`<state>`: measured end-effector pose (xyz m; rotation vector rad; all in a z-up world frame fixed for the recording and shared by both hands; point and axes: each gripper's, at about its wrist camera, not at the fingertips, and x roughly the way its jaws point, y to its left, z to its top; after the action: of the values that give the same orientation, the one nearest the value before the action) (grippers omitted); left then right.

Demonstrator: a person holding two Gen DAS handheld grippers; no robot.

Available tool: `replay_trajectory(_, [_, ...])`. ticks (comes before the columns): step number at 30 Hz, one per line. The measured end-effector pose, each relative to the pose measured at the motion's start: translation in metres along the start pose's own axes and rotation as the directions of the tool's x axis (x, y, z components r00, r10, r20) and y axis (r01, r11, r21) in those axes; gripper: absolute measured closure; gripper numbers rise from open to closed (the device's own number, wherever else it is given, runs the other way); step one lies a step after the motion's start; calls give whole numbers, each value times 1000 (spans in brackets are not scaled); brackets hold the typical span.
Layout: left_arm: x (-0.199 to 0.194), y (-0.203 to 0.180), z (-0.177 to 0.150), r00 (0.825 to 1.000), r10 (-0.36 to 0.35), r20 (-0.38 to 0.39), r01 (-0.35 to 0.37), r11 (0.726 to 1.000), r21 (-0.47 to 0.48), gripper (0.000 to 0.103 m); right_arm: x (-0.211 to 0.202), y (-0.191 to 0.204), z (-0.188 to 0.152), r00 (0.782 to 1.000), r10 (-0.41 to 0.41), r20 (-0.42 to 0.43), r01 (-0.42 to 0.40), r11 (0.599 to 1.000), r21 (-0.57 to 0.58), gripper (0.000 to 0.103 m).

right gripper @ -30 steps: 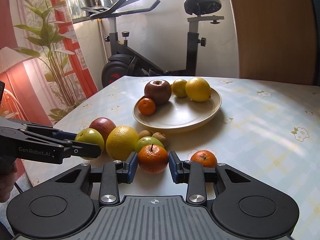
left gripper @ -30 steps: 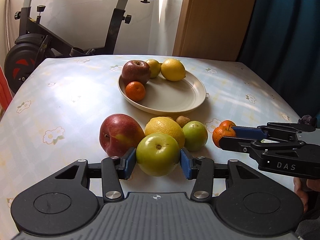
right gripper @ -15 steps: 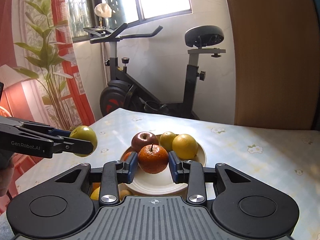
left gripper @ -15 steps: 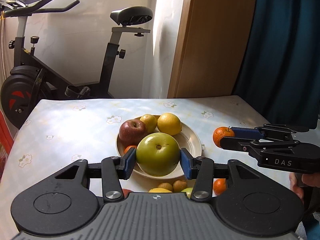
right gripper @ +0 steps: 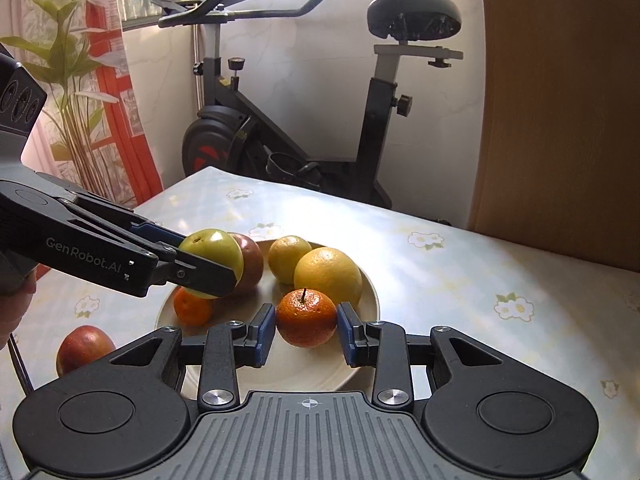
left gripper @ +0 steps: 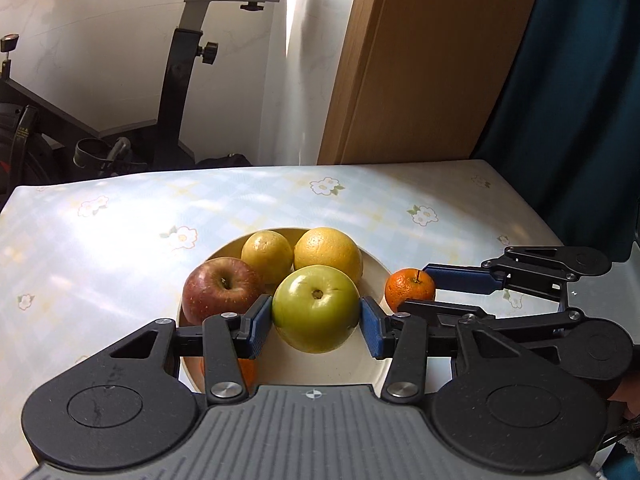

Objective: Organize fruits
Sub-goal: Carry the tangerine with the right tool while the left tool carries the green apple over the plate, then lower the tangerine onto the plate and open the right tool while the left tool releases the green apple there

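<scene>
Placement step over the plate: left gripper clamped on a green apple, right gripper clamped on a tangerine, both held above fruit already plated. Good practice: lower each into a bare patch of plate, release only once seated, and avoid nudging the red apple or the two yellow citrus fruits

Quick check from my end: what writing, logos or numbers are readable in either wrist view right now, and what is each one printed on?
"GenRobot.AI": white lettering on the side of the left claw, seen in the right wrist view.
Yellow sticker on the exercise bike frame: too small to read.
No readable writing on the right claw, the fruit, the plate or the table.
</scene>
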<state>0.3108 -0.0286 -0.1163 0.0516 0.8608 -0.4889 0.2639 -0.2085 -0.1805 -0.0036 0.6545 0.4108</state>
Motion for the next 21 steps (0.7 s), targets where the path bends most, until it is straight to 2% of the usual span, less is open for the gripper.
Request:
replay_trajectory(4, [23, 1, 4, 999, 12, -38, -12, 1000, 5, 53, 17, -8, -2, 998, 32, -57, -33, 999, -14, 72])
replay_trajectory(11, [51, 5, -1, 995, 21, -100, -22, 1000, -4, 53, 36, -3, -5, 994, 40, -100, -48, 996, -80, 72])
replay_trajectory(21, [58, 7, -3, 997, 13, -80, -17, 999, -39, 53, 50, -2, -11, 993, -7, -117, -10, 989, -146, 72])
